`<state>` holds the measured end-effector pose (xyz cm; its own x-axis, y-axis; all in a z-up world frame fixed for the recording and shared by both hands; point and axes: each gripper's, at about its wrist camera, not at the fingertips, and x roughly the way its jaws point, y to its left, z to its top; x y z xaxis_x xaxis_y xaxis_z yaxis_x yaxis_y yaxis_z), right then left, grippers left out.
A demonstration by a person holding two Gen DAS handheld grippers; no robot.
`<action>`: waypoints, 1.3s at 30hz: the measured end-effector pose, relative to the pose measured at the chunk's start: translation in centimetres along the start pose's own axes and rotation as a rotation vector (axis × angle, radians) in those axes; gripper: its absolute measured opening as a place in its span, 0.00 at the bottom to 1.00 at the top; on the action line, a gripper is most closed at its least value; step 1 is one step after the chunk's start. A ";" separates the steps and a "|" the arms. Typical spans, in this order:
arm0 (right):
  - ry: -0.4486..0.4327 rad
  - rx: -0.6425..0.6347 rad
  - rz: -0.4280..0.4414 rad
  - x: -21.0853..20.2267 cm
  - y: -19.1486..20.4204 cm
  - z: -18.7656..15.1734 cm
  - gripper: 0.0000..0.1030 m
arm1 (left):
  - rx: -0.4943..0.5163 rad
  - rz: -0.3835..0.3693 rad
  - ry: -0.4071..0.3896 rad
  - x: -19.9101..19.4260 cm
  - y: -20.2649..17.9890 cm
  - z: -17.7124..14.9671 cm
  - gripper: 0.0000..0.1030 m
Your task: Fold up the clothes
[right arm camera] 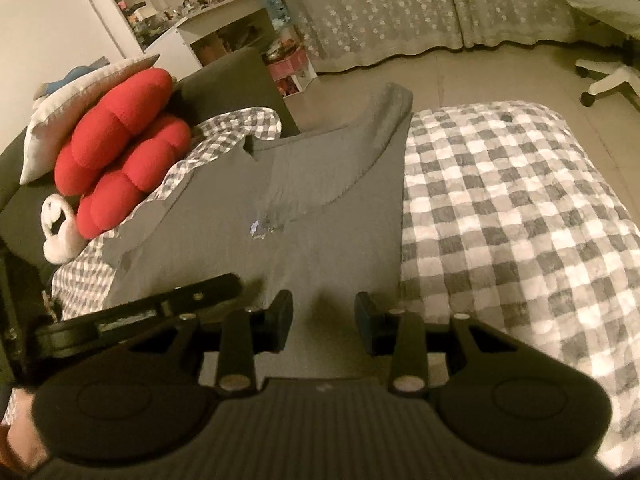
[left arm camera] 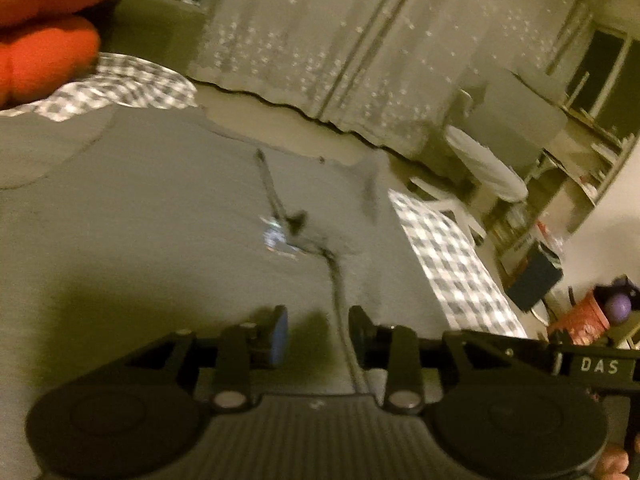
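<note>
My left gripper (left arm camera: pixel 318 334) has its jaws parted with nothing pinched between them; the grey T-shirt (left arm camera: pixel 168 208) spreads flat beyond and under the fingertips, and one of its folded edges runs as a dark seam from just past the jaws out toward the small printed logo (left arm camera: pixel 276 238) further ahead; that view is blurred, so I cannot tell whether the pads brush the cloth. My right gripper (right arm camera: pixel 324 322) is likewise released, jaws apart and gripping nothing; the same shirt lies directly ahead of them on the checked bedcover (right arm camera: pixel 500 208), a sleeve folded inward across its chest; to the right of the jaws there is only bare bedcover; far ahead and to the left sits a red cushion (right arm camera: pixel 120 152) with a white pillow (right arm camera: pixel 60 128) behind it.
</note>
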<state>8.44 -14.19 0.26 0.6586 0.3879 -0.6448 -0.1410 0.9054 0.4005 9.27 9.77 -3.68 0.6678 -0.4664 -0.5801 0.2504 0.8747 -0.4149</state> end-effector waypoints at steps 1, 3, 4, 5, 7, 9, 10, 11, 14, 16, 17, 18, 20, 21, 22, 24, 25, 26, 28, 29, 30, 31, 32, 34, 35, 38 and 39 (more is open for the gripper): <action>-0.001 0.004 -0.003 0.3 0.1 0.1 0.38 | -0.009 0.011 -0.008 -0.2 0.3 0.2 0.34; -0.002 0.012 -0.002 0.8 0.4 0.3 0.38 | -0.024 0.037 -0.028 -0.5 1.0 0.5 0.35; -0.003 0.016 0.001 1.0 0.5 0.4 0.38 | -0.032 0.052 -0.039 -0.8 1.4 0.6 0.36; -0.003 0.020 0.005 1.2 0.7 0.6 0.38 | -0.039 0.067 -0.050 -1.0 1.8 0.8 0.36; -0.003 0.026 0.015 1.7 1.1 0.8 0.38 | -0.054 0.094 -0.069 -1.5 2.4 1.0 0.38; -0.003 0.032 0.029 2.2 1.7 1.1 0.38 | -0.069 0.122 -0.083 -1.9 3.0 1.2 0.41; -0.004 0.035 0.036 2.4 2.0 1.3 0.38 | -0.075 0.137 -0.089 -2.1 3.4 1.3 0.44; -0.004 0.038 0.042 2.6 2.3 1.4 0.38 | -0.076 0.157 -0.093 -2.3 3.6 1.4 0.44; -0.002 0.047 0.061 3.4 3.2 1.7 0.38 | -0.073 0.217 -0.100 -2.9 4.5 1.6 0.49; 0.002 0.050 0.074 3.9 3.8 1.8 0.38 | -0.073 0.257 -0.104 -3.4 5.1 1.7 0.53; 0.005 0.051 0.081 4.1 4.1 1.8 0.38 | -0.079 0.276 -0.105 -3.6 5.5 1.8 0.54; 0.010 0.048 0.087 4.4 4.5 1.8 0.38 | -0.085 0.294 -0.106 -3.9 5.9 1.9 0.57; 0.019 0.041 0.095 4.9 5.1 1.8 0.38 | -0.096 0.328 -0.112 -4.5 6.6 2.1 0.58; 0.024 0.038 0.099 5.2 5.4 1.8 0.39 | -0.101 0.345 -0.115 -4.8 7.0 2.3 0.60; 0.028 0.035 0.102 5.4 5.7 1.7 0.40 | -0.108 0.361 -0.120 -5.1 7.4 2.4 0.64; 0.037 0.029 0.107 5.9 6.2 1.6 0.42 | -0.123 0.389 -0.136 -5.8 8.4 2.6 0.69; 0.042 0.024 0.110 6.1 6.4 1.6 0.42 | -0.131 0.403 -0.145 -6.2 8.9 2.7 0.72; 0.046 0.019 0.112 6.2 6.6 1.6 0.43 | -0.139 0.416 -0.152 -6.5 9.4 2.8 0.73; 0.047 0.011 0.114 6.4 6.9 1.5 0.46 | -0.159 0.442 -0.162 -6.9 10.5 3.0 0.75; 0.046 0.007 0.114 6.4 7.0 1.5 0.47 | -0.176 0.450 -0.164 -7.1 11.1 3.1 0.75; 0.044 0.004 0.114 6.4 7.1 1.5 0.47 | -0.193 0.453 -0.164 -7.2 11.7 3.1 0.75; 0.043 0.003 0.114 6.5 7.1 1.6 0.47 | -0.209 0.456 -0.165 -7.3 12.2 3.2 0.75; 0.043 0.004 0.115 6.6 7.1 1.6 0.47 | -0.226 0.459 -0.167 -7.3 12.7 3.3 0.75; 0.045 0.011 0.118 6.7 7.0 1.6 0.47 | -0.259 0.465 -0.173 -7.2 13.7 3.4 0.75; 0.046 0.015 0.119 6.7 7.0 1.6 0.48 | -0.283 0.462 -0.181 -7.1 14.2 3.5 0.75; 0.053 0.022 0.121 6.8 6.9 1.5 0.48 | -0.350 0.451 -0.205 -6.8 15.5 3.8 0.75; 0.055 0.024 0.122 6.9 6.9 1.5 0.48 | -0.361 0.450 -0.215 -6.7 15.7 4.0 0.75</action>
<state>13.13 -5.56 -0.41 0.5957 0.5047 -0.6248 -0.1997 0.8465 0.4935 11.50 27.15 -3.54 0.7884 0.0083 -0.6152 -0.3173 0.8622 -0.3949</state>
